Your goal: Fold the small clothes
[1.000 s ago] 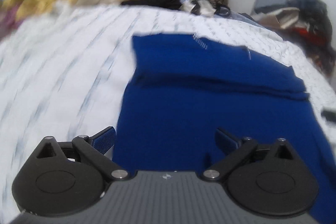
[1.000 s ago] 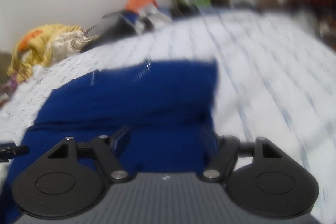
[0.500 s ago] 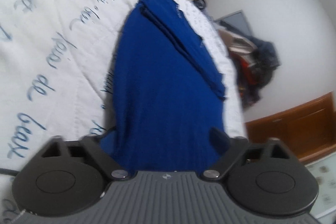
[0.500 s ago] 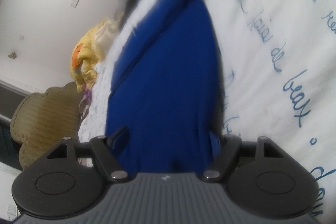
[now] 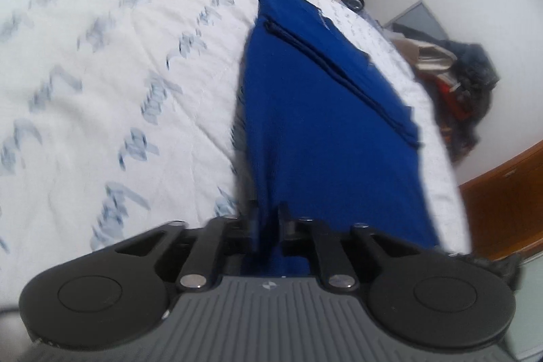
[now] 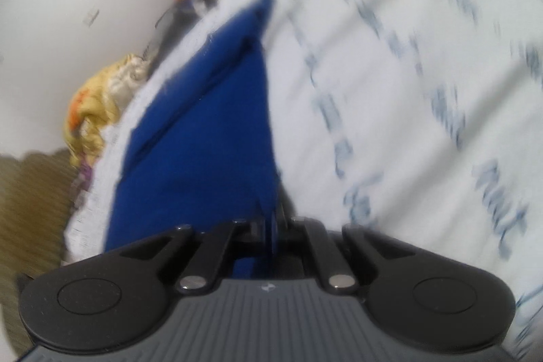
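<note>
garment: blue cloth [image 5: 322, 124] [image 6: 203, 131] lying flat on the bed
state: lying partly folded, far end doubled over

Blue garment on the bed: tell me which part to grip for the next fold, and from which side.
Grip the blue garment at its two near corners, coming in from the near edge. It lies flat on the white bedspread, its far end already folded over, so the near hem is the free edge.

The garment [image 5: 325, 131] is matt blue cloth, fine-knit and smooth. The bedspread [image 5: 112, 67] is white quilted cloth with blue printed script. The left gripper [image 5: 268, 219] and right gripper [image 6: 271, 226] are matt black plastic with shiny metal pins, on ribbed grey plastic bodies. The cabinet [image 5: 505, 192] is glossy brown wood.
</note>
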Available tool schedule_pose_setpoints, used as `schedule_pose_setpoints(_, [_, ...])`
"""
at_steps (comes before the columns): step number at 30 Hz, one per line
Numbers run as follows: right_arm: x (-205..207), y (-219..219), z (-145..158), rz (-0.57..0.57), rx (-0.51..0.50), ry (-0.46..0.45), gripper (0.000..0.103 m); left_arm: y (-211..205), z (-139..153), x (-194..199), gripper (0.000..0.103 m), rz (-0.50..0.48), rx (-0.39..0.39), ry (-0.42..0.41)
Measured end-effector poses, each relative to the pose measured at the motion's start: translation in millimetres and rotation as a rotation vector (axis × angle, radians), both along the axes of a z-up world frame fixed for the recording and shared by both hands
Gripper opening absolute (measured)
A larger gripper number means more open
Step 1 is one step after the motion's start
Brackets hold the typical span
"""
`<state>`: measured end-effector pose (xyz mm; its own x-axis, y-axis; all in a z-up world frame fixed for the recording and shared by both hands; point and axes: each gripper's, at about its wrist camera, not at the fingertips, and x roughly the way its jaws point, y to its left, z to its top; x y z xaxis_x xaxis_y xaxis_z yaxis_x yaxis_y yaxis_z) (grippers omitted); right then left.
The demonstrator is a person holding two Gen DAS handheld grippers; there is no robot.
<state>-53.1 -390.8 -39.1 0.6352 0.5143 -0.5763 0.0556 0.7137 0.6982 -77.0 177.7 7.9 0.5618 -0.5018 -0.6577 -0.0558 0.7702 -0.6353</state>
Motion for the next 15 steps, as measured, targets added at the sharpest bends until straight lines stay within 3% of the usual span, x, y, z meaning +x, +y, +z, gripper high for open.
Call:
schedule_pose_setpoints(1, [-3, 3, 2, 0.002, 0.012, 0.024, 0.012, 2, 0, -7, 0.048, -0.003, -0.052, -0.001])
schedule_pose_setpoints(2, [-7, 7, 4, 0.016, 0.019, 0.043, 0.018, 1, 0, -15, 0.071, -0.011, -0.094, -0.009])
schedule_pose_setpoints(3, [-13, 10, 6, 0.035, 0.032, 0.044, 0.031, -2, 0, -24, 0.086, -0.025, -0.122, -0.017])
schedule_pose_setpoints(4, [-21, 13, 7, 0.06, 0.05, 0.038, 0.042, -6, 1, -32, 0.089, -0.037, -0.126, -0.024])
schedule_pose_setpoints(7, [-38, 27, 7, 0.128, 0.083, 0.046, 0.046, -22, 1, -51, 0.089, -0.067, -0.113, -0.041])
schedule_pose_setpoints(10, [-46, 34, 8, 0.137, 0.09, 0.042, 0.046, -30, 1, -55, 0.081, -0.08, -0.096, -0.039])
schedule_pose_setpoints(12, [-43, 39, 10, 0.142, 0.076, 0.042, 0.046, -29, 3, -53, 0.076, -0.101, -0.073, -0.022])
schedule_pose_setpoints(15, [-43, 40, 20, 0.144, 0.028, 0.057, 0.048, -21, 2, -56, 0.078, -0.115, -0.104, 0.007])
